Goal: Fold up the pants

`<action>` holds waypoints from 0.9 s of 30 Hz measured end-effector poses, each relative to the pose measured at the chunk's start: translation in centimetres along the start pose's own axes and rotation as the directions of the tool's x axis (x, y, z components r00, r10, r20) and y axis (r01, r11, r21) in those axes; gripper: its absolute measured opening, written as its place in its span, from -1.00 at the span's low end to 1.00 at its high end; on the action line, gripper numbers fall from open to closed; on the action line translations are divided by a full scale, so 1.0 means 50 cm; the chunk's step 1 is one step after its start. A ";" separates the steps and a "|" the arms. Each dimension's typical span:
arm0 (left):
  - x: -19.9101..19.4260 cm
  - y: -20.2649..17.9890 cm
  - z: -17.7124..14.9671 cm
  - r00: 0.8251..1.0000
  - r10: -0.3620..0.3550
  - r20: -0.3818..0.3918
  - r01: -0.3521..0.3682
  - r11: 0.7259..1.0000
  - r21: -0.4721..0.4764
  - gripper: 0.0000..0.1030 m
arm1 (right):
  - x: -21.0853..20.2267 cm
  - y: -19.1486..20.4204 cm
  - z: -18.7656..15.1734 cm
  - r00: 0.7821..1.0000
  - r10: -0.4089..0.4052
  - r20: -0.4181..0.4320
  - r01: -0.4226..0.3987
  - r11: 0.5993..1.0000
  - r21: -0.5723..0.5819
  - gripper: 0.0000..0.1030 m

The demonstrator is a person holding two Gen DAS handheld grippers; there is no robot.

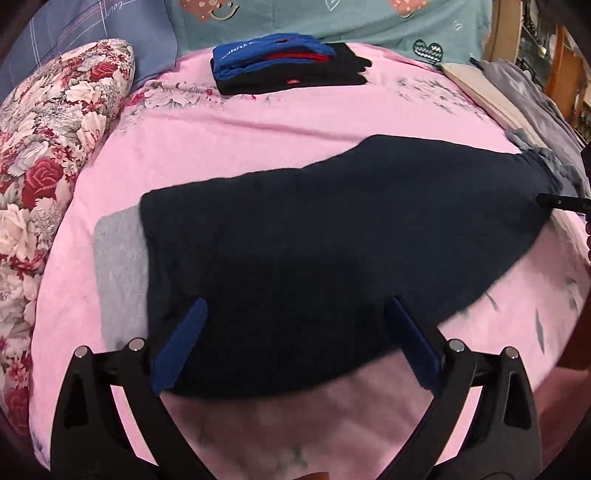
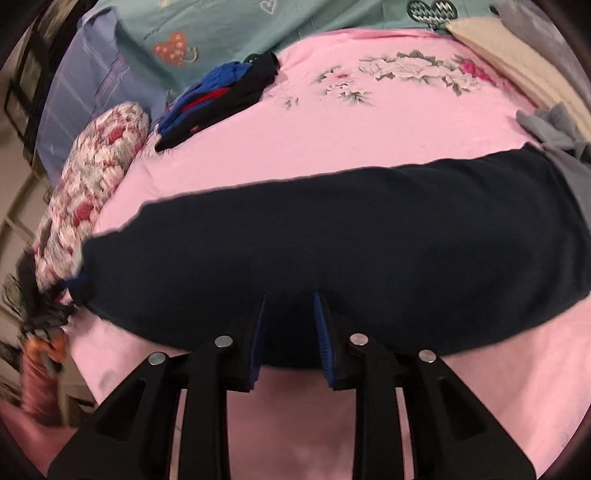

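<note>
Dark navy pants point(image 1: 332, 229) lie flat across the pink bedsheet point(image 1: 258, 122), with a grey inner part point(image 1: 118, 273) showing at their left end. My left gripper point(image 1: 295, 306) is open, its blue pads spread wide over the pants' near edge. In the right wrist view the same pants point(image 2: 332, 240) stretch across the sheet. My right gripper point(image 2: 289, 299) has its blue pads a narrow gap apart over the pants' near edge, holding nothing. The right gripper's tip point(image 1: 561, 201) shows at the pants' right end in the left wrist view.
A stack of folded blue, red and black clothes point(image 1: 280, 62) sits at the back. A floral pillow point(image 1: 48, 166) lies on the left. Grey clothes point(image 2: 554, 125) and a cream cloth point(image 2: 517, 62) lie at the right. A teal blanket point(image 1: 332, 18) is behind.
</note>
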State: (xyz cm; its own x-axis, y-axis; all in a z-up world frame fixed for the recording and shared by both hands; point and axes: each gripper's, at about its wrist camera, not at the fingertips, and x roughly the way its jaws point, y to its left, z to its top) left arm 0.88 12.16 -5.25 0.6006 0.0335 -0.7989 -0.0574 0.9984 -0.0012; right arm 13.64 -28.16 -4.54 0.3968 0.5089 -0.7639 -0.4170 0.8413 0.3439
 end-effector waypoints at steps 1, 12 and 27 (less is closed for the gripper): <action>-0.011 0.005 -0.007 1.000 -0.012 -0.007 0.012 1.000 0.000 0.92 | -0.018 0.001 -0.013 1.000 -0.018 -0.004 0.018 1.000 -0.021 -0.49; -0.025 0.024 0.099 0.993 -0.084 0.081 0.080 0.996 0.049 0.92 | -0.075 0.013 -0.024 0.990 0.037 0.134 -0.043 0.998 0.040 -0.37; -0.046 0.065 0.101 0.983 -0.144 0.114 0.157 0.981 -0.112 0.91 | -0.026 -0.025 -0.044 0.983 0.091 0.160 -0.119 0.977 0.176 -0.15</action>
State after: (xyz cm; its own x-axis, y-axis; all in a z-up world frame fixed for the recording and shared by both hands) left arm 3.31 15.58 -0.38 0.6896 -0.1055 -0.7165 -0.0517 0.9796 -0.1940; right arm 11.83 -30.30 -5.17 0.4831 0.6060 -0.6319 -0.3106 0.7935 0.5234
